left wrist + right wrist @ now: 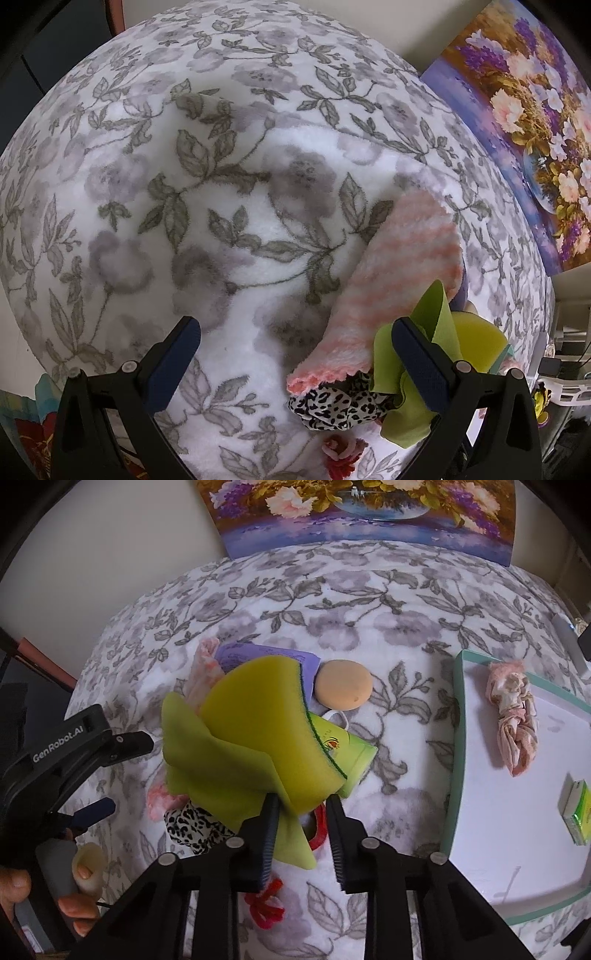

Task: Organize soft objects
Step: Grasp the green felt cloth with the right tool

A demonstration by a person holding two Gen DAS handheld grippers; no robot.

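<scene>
Yellow sponge between right gripper's narrowed jaws

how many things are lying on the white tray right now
2: a pink crumpled cloth near the white tray's far end, and a green packet at its right edge. More may lie out of view.

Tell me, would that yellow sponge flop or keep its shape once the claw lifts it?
The yellow sponge already curves over the pile, so it probably bends yet springs back. Being foam, it looks light, and it likely squashes between the right claw pads.
</scene>
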